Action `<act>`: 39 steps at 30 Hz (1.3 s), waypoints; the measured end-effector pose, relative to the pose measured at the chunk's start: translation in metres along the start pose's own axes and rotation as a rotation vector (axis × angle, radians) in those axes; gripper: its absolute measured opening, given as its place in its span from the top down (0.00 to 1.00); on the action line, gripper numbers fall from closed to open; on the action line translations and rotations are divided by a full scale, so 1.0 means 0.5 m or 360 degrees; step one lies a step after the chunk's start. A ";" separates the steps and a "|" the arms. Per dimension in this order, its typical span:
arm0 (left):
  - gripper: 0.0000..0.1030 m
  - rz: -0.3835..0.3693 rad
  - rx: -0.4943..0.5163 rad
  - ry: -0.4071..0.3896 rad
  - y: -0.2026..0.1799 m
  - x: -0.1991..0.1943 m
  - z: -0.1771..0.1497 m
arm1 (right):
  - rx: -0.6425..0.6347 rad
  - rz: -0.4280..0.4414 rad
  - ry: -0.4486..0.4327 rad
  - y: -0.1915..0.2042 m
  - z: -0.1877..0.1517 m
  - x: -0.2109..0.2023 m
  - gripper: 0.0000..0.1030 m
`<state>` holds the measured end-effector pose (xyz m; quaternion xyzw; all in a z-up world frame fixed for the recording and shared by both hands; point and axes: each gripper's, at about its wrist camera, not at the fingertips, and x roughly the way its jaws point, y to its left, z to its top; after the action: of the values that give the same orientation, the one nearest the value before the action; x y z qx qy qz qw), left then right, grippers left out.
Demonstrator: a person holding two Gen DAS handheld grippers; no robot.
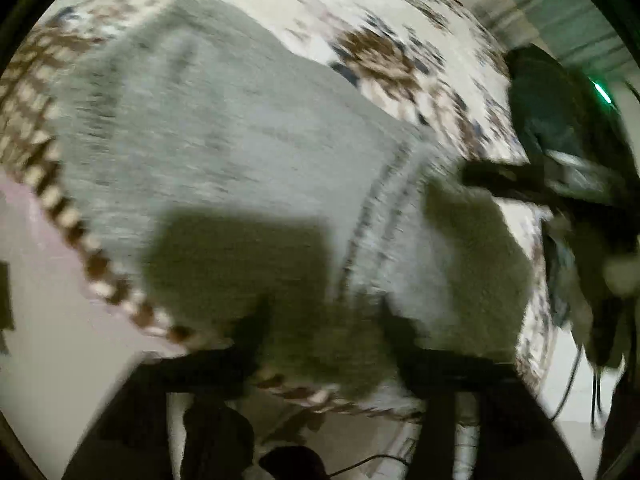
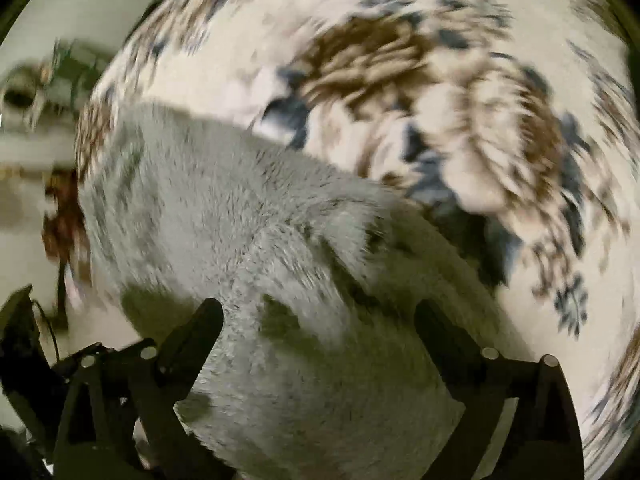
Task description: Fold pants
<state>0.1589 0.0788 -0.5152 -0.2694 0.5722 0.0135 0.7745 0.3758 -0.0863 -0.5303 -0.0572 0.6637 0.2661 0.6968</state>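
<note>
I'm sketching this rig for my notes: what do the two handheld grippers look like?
Both are black. The right gripper has two tapered fingers on linkage arms with silver pivot pins. The left gripper shows dark, blurred fingers; thin black cables trail nearby.

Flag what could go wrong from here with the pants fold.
1. Both grippers, left and right, are open above the pants, so a regrasp in this blur may pinch the rug too.
2. The right gripper sits near a raised fold; brushing it could undo the fold.

Fuzzy grey cloth pants (image 2: 224,208) on woven patterned rug (image 2: 500,140).
</note>
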 end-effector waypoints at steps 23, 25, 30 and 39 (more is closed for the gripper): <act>0.79 0.0041 -0.0595 -0.0520 0.317 0.000 0.202 | 0.0799 -0.0114 -0.0008 -0.079 -0.296 0.084 0.04; 0.81 0.0100 -0.0474 -0.0586 0.286 -0.022 0.195 | 0.0807 -0.0139 -0.0004 -0.079 -0.298 0.091 0.04; 0.83 0.0167 -0.0329 -0.0712 0.238 -0.091 0.174 | 0.0820 -0.0179 -0.0005 -0.081 -0.296 0.096 0.04; 0.84 0.0046 0.0042 -0.0894 0.008 -0.255 0.118 | 0.0966 0.0089 -0.0119 -0.110 -0.319 0.079 0.00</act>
<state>0.1656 0.1446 -0.3912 -0.2368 0.3391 0.0911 0.9059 0.2568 -0.1907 -0.6010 0.1816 0.6881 0.0765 0.6983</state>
